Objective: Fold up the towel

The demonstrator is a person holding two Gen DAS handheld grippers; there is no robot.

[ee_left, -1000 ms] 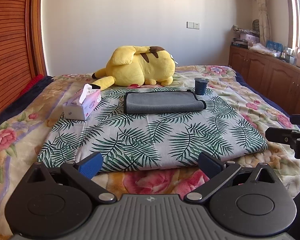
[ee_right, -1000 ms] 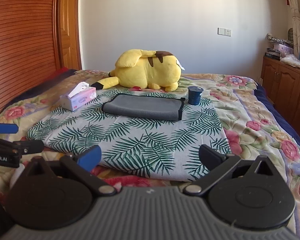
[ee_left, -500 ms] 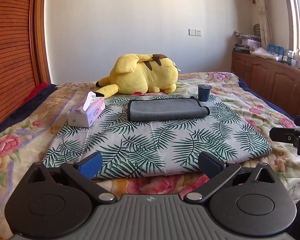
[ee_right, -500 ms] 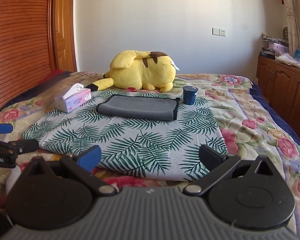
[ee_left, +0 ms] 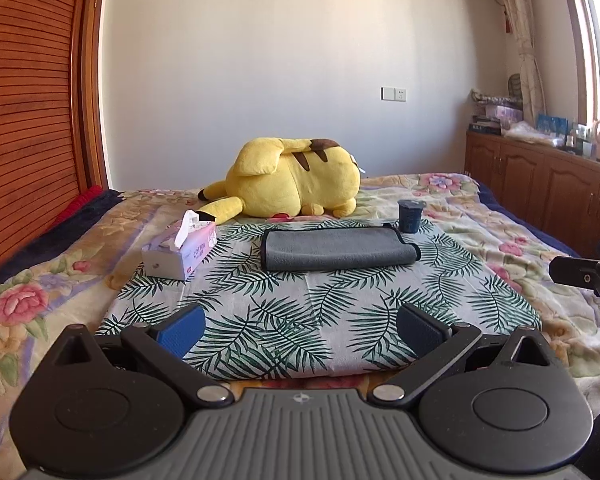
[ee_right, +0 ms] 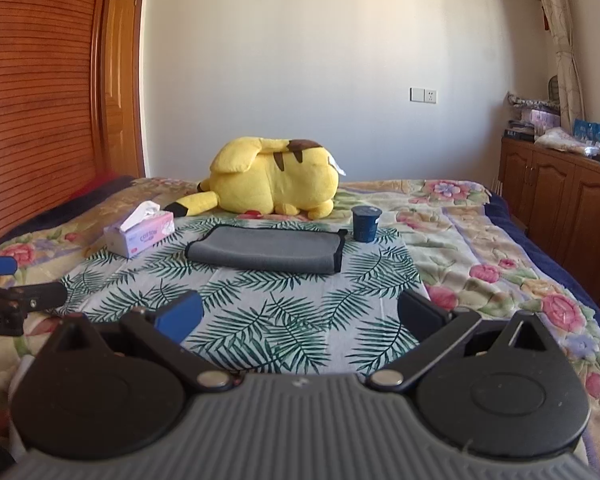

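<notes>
1. Left gripper [ee_left: 300,330] sits nearest in its own view, its 2 blue-padded fingers [ee_left: 182,330] spread wide apart with nothing between them, held over the near edge of the palm-leaf cloth [ee_left: 300,320].
2. Right gripper [ee_right: 300,316] is likewise spread wide and empty, its blue pad [ee_right: 180,316] above the same cloth's near edge [ee_right: 292,320]; the 2 grippers are side by side, each catching the other at the edge of its view.
3. The palm-leaf cloth lies flat on the floral bedspread [ee_left: 32,292].
4. The grey towel [ee_left: 336,254] lies folded into a long rectangle with dark trim on the far part of the cloth, well apart from both grippers [ee_right: 266,250].
5. A tissue box [ee_left: 180,250] stands on the cloth's left edge, to the left of the towel.
6. A dark blue cup [ee_right: 366,223] stands upright near the towel's far right corner.
7. A yellow plush toy [ee_left: 292,194] lies on the bedspread behind the towel.
8. Wooden cabinets [ee_right: 560,196] line the right wall.
</notes>
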